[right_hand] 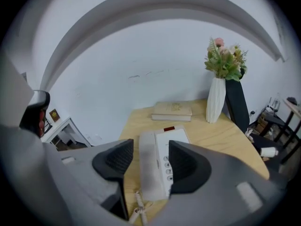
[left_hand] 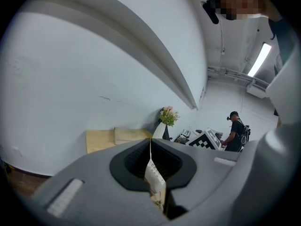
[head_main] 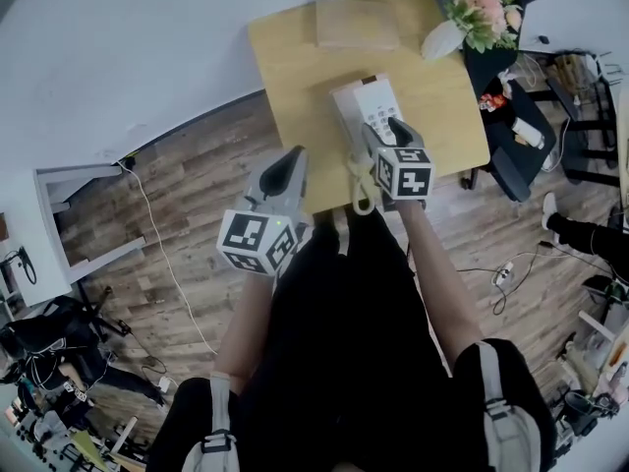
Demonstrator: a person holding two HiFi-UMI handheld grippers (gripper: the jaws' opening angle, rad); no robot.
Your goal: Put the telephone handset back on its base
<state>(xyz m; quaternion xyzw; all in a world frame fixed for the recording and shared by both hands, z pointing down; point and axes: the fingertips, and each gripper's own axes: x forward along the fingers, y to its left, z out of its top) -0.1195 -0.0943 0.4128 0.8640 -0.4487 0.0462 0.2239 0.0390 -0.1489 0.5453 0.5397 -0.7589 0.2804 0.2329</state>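
Lying lengthwise along the left side of the base [right_hand: 175, 140]: telephone handset [right_hand: 149, 166], pale grey, beside the keypad [right_hand: 166, 165]. Full seating in the cradle not discernible. Coiled cord [head_main: 362, 183] trailing from the near end over the front edge of the table [head_main: 295, 57]; lower run cut off behind the jaws in the right gripper view.

Right gripper [right_hand: 150, 145]: above the near end of the telephone, jaws spread, handset showing in the gap with clearance on both sides, pinching nothing. Near end of handset and base covered by this gripper in the head view.

Left gripper [left_hand: 150, 142]: jaws pressed together, only a thin sliver of keypad and cord visible through the slit. Held off the table, out past the front edge near the front left corner, over the wooden floor [head_main: 197, 185].

Telephone close to the front edge, right of centre. Bare wood along the left edge and between telephone and book [head_main: 357, 23]. Book flat at the far edge; white vase of flowers [head_main: 444, 37] at the far right corner. White wall [head_main: 118, 47] beyond the far and left edges. Dark chair [head_main: 501, 96] against the right edge. Person [left_hand: 235, 132] standing well off in the left gripper view, small and hard to make out.
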